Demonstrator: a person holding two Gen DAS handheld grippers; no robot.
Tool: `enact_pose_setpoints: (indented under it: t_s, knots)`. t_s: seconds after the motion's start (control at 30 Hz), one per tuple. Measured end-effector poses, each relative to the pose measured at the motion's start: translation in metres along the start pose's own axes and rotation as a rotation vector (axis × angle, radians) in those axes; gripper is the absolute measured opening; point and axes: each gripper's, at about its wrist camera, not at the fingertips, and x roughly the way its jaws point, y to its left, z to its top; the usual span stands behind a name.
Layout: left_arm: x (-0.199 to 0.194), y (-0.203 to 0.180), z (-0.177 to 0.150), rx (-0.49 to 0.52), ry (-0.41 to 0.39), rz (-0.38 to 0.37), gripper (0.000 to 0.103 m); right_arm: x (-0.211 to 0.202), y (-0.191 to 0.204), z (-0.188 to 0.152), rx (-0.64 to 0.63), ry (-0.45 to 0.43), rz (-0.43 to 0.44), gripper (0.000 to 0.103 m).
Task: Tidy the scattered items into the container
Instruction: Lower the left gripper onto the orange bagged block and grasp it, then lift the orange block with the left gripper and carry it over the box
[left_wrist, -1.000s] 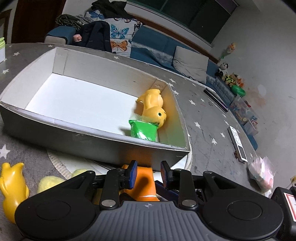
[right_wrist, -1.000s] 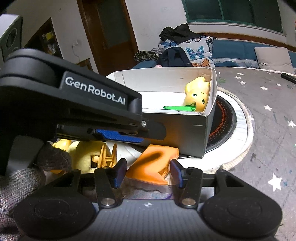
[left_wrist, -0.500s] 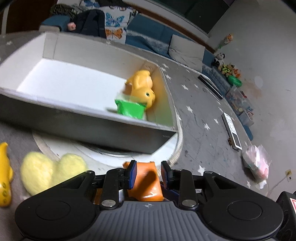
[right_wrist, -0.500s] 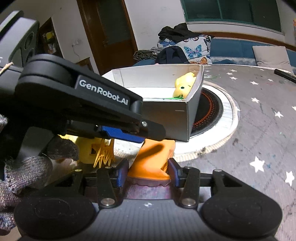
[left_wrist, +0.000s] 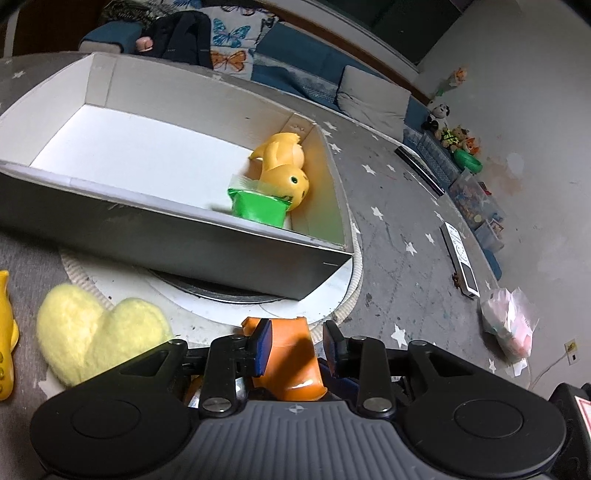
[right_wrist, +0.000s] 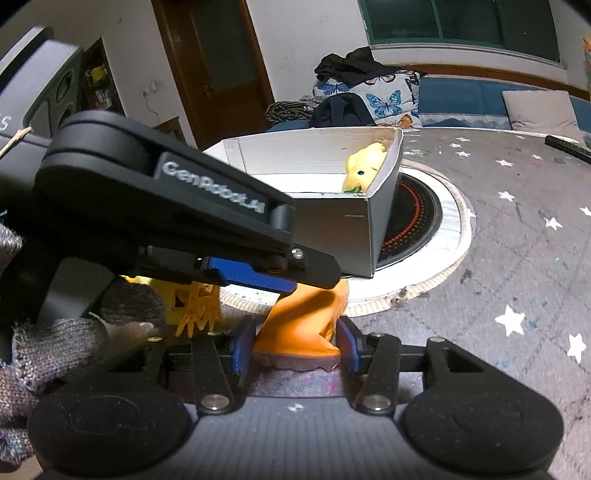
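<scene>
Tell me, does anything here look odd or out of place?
Yes: both sets of fingers are at one orange toy in front of the box. The right gripper clamps it, while the left gripper, its fingers just opening, straddles it with a gap on one side. A fluffy yellow heart lies outside the box.

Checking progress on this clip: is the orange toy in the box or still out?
Out. The orange toy sits on the table before the box, between the right gripper's fingers.
</scene>
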Motion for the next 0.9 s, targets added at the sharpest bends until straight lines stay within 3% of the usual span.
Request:
enact_pose_setpoints:
  t_s: [0.37,0.9]
  knots:
    - [-0.003,0.005,0.008,-0.049,0.071,0.026,0.034,-0.002,0.0,-0.002,0.008,-0.003,0.001,0.049]
    - [0.011,-0.008,0.007,0.027,0.106,0.069,0.042,-0.002,0.0,-0.001,0.009,-0.008,-0.001,0.05]
